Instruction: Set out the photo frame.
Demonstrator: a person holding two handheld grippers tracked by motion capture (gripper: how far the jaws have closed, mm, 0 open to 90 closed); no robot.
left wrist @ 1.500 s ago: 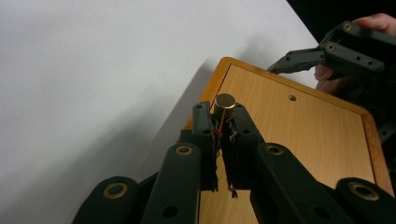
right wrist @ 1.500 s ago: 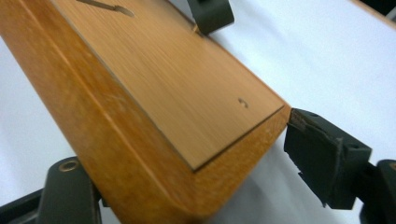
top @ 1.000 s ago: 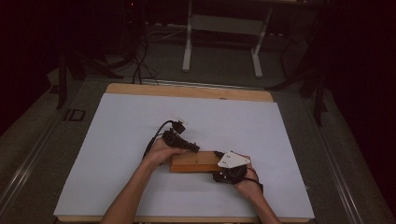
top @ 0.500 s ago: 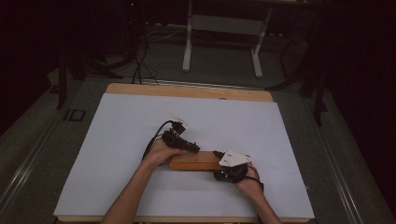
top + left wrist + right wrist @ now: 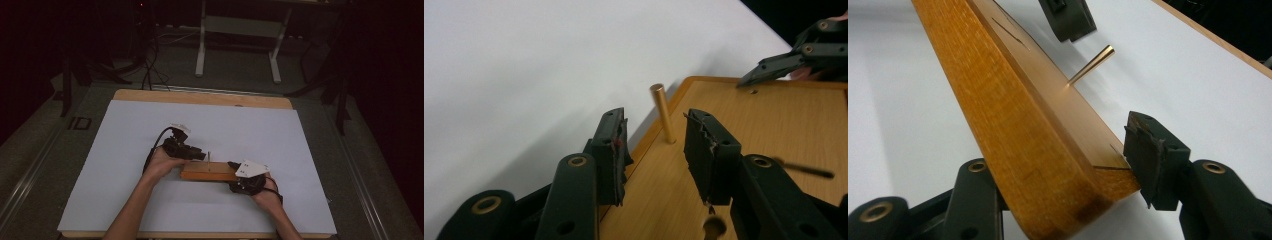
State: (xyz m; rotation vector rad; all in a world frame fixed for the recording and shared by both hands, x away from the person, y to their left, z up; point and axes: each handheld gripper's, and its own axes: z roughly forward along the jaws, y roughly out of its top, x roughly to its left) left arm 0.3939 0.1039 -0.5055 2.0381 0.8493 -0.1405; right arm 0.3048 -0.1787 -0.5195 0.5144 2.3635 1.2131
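Your landmark is the flat rectangular wooden block (image 5: 209, 171) lying on the white sheet (image 5: 125, 150) that covers the table. A slim brass-coloured metal pin (image 5: 663, 114) stands upright in a hole near the block's left end, close to its far edge; more holes show in the block's top face, 1 just in front of your left jaws and 1 near the far corner.

The step in hand looks like the release after seating that pin. Your left gripper (image 5: 656, 150) has just been opening its jaws; they now stand apart on either side of the pin, with clear gaps, so nothing is gripped there. Your right gripper (image 5: 1058, 195) sits at the block's right end with the corner of the block between its jaws. The right pad (image 5: 1153, 155) lies against the edge; the other pad is hidden behind the wood, so it looks like a steadying hold, though I cannot tell for sure that it clamps.

Next, judge whether the pin sits straight and fully down. Then draw the left gripper back from the block without brushing the pin, and keep the right end steadied while you do it.
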